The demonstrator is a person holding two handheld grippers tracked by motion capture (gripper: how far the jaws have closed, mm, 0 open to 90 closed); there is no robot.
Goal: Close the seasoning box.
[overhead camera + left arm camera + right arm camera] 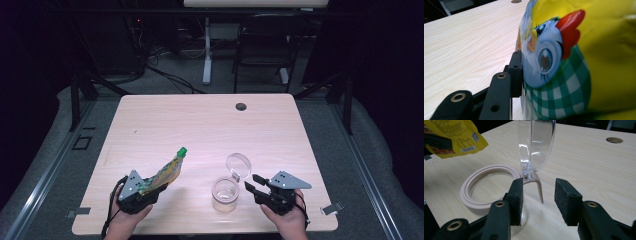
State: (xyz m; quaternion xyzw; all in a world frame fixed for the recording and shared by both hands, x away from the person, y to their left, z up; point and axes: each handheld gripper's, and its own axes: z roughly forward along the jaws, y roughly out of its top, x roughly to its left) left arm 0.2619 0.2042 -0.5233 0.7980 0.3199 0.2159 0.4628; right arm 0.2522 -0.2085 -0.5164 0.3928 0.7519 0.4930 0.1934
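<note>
The table [200, 125] is light wood with rounded corners. Most of its top is bare, all the way to the far edge, where 1 small round hole [241, 106] sits. All the things are bunched close to the near edge, by the person's 2 hands.

The left gripper [150, 187] is near the front left corner. It pinches 1 yellow snack pouch [165, 174] by its bottom end. In the left gripper view, a black pad [516, 72] presses flat on the pouch's side, right by a cartoon bird [546, 57] with a red comb. The pouch leans up and away toward the middle of the table, and its 1 green cap [182, 150] is at the top end. The pouch is up off the table.

There is 1 clear jar [225, 194] with a pale pink rim, and it stands on the table between the 2 grippers, a little nearer to the right one. Its 1 clear round lid [238, 164] is flipped open and stands up behind the rim, still joined to it.

The right gripper [251, 182] is just to the right of the jar. Its jaws are spread apart and hold nothing. In the right gripper view, the pink lid tab [539, 187] hangs down between the 2 pads [566, 200], but they do not squeeze it. There is bare table to the right of this gripper, out to the right edge.
</note>
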